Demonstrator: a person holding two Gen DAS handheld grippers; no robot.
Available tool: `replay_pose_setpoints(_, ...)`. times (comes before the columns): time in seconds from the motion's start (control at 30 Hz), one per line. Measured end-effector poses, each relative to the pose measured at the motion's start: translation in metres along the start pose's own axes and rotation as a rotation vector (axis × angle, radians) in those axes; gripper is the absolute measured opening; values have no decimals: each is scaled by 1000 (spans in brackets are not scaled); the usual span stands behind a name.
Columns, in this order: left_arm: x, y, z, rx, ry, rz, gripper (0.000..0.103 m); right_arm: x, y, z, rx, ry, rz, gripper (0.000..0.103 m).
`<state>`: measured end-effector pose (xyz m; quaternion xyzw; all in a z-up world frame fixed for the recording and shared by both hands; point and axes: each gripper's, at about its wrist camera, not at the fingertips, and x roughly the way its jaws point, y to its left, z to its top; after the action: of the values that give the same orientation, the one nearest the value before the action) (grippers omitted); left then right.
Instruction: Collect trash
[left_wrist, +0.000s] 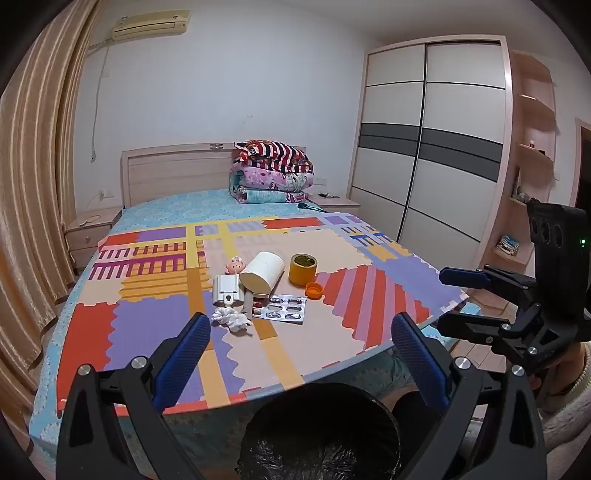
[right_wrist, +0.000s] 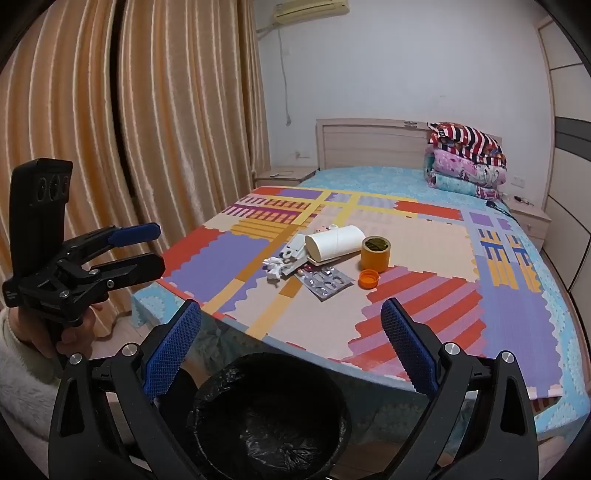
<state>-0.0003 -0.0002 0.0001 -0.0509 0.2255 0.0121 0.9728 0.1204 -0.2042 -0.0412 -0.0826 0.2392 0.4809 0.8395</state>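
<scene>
A small pile of items lies on a colourful foam mat (left_wrist: 147, 325) (right_wrist: 424, 229) on the bed. It holds crumpled white tissue (left_wrist: 231, 318) (right_wrist: 275, 267), a silver pill blister pack (left_wrist: 286, 309) (right_wrist: 325, 280), an orange cap (left_wrist: 314, 290) (right_wrist: 368, 278), an open orange jar (left_wrist: 303, 268) (right_wrist: 375, 253) and a white paper roll (left_wrist: 261, 275) (right_wrist: 334, 242). A black-lined bin (left_wrist: 321, 432) (right_wrist: 269, 413) stands below the mat's near edge. My left gripper (left_wrist: 301, 332) (right_wrist: 159, 247) and right gripper (right_wrist: 291, 332) (left_wrist: 448, 299) hover over the bin, short of the pile. Both are open and hold nothing.
A white plastic gadget (left_wrist: 227, 290) and a pink toy (left_wrist: 235, 265) lie beside the roll. Folded quilts (left_wrist: 271, 173) are stacked at the headboard. Nightstands flank the bed. A wardrobe (left_wrist: 424, 147) stands at the right and curtains (right_wrist: 147, 129) hang at the left.
</scene>
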Motion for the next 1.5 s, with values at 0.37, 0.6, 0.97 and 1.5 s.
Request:
replay_pose_setpoints(0.37, -1, 1, 0, -4, 3, -1, 95, 0, 0, 0, 1, 1, 2, 99)
replay_pose_setpoints(0.6, -2, 1, 2, 1, 2, 0, 95, 0, 0, 0, 1, 1, 2, 99)
replay_pose_setpoints(0.97, -3, -2, 2, 3, -1, 2, 95, 0, 0, 1, 2, 1, 1, 99)
replay_pose_setpoints(1.5, -1, 1, 2, 5, -3, -4, 95, 0, 0, -1, -1, 1, 0, 99)
